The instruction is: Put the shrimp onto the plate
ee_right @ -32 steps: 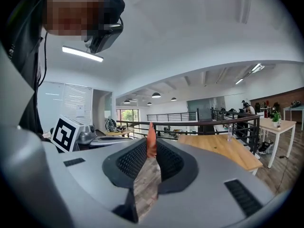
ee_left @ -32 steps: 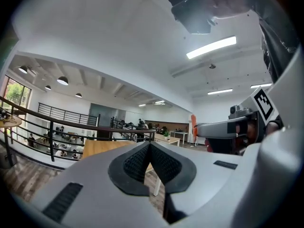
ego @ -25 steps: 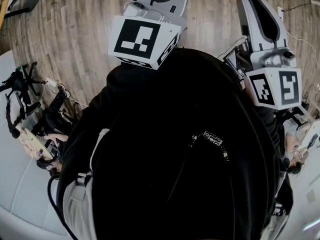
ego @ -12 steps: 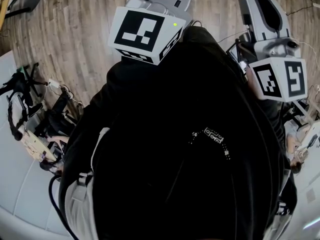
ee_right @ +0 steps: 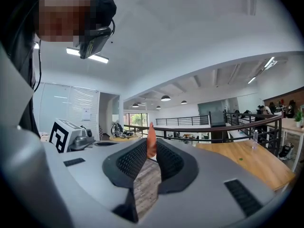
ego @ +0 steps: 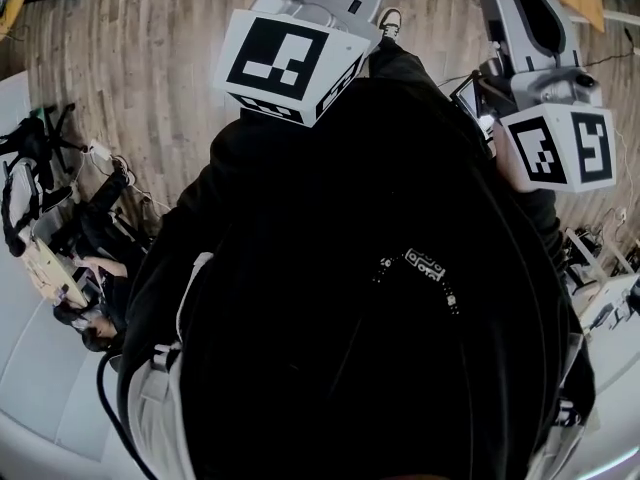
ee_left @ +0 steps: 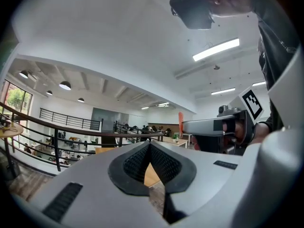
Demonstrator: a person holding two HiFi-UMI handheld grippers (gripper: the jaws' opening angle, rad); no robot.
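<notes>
Shrimp [ee_right: 151,137] pinched in right hand-held gripper [ee_right: 151,150]; left hand-held gripper [ee_left: 150,145] closed.

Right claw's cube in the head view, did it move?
Yes, slightly. The marker cube slid up the picture, farther from the white jacket print.

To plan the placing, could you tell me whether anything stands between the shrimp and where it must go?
I cannot tell: the shrimp is pinched in the right gripper, but the place it must go shows in no view, so neither does the path.
</notes>
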